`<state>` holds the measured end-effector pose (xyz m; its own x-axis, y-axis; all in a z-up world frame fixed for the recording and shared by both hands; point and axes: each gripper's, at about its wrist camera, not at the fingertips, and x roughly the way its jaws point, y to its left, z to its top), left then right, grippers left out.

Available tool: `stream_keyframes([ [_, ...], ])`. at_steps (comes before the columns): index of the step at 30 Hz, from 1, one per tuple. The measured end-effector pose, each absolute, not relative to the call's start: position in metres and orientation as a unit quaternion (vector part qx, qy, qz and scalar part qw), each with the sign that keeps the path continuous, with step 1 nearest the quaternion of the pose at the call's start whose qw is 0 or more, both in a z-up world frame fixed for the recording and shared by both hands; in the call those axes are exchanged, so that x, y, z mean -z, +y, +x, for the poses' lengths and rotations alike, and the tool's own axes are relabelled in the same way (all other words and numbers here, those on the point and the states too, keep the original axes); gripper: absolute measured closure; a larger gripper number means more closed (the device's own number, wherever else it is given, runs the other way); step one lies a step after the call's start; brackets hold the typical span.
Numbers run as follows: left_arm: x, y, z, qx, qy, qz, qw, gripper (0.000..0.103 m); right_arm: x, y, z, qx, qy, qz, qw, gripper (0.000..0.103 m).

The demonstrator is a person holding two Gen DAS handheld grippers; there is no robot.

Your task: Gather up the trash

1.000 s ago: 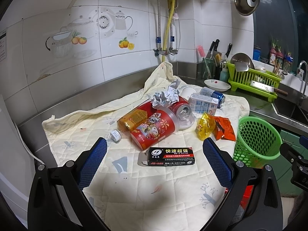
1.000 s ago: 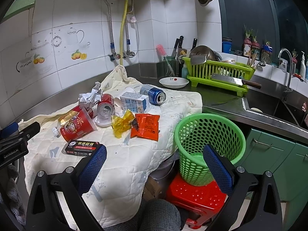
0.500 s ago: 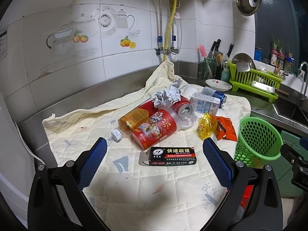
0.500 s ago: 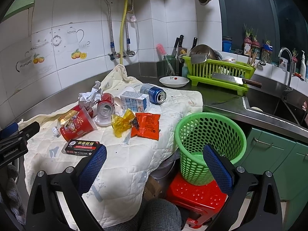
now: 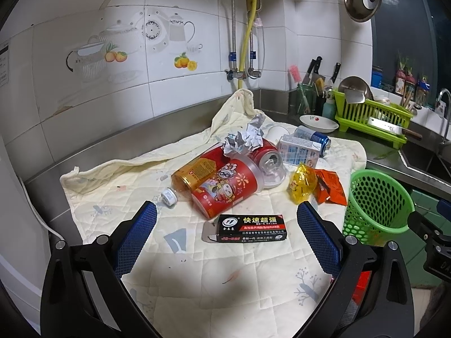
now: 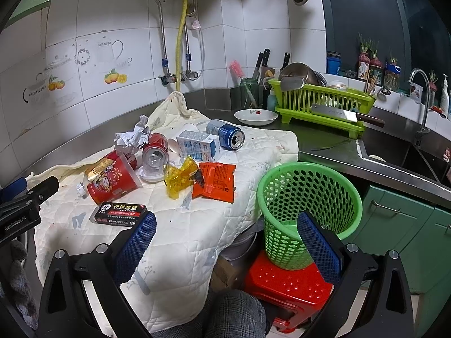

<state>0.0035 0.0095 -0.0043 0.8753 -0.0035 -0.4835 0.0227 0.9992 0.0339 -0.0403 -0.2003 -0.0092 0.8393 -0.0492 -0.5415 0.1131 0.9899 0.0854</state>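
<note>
Trash lies on a cream quilted cloth (image 5: 197,281): a black glue box (image 5: 251,228) (image 6: 119,212), a tipped red paper cup (image 5: 225,187) (image 6: 111,178), crumpled paper (image 5: 245,138), a red can (image 6: 154,153), a milk carton (image 6: 198,148), a blue can (image 6: 225,133), a yellow wrapper (image 5: 303,183) (image 6: 180,177) and an orange packet (image 6: 215,181). A green basket (image 6: 310,197) (image 5: 377,200) stands on a red stool (image 6: 284,281) at the right. My left gripper (image 5: 227,233) is open just short of the glue box. My right gripper (image 6: 227,239) is open over the cloth's edge, beside the basket.
A green dish rack (image 6: 324,101) with a cleaver (image 6: 345,115), a white dish (image 6: 255,117), a knife jar and a sink (image 6: 400,152) line the steel counter at the right. Tiled wall runs behind. A person's checked trouser leg (image 6: 234,315) is below the cloth edge.
The left gripper's view has tilted up slightly, so the glue box sits a little lower in it. The right gripper has barely moved. Both stay open and empty.
</note>
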Motion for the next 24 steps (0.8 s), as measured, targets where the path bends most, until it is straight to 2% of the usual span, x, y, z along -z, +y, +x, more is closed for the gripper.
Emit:
stream_keyframes([
  [24, 0.013, 0.01, 0.014, 0.004, 0.263, 0.019, 0.965, 0.005, 0.019, -0.203, -0.033, 0.042, 0.292, 0.061, 0.954, 0.006],
])
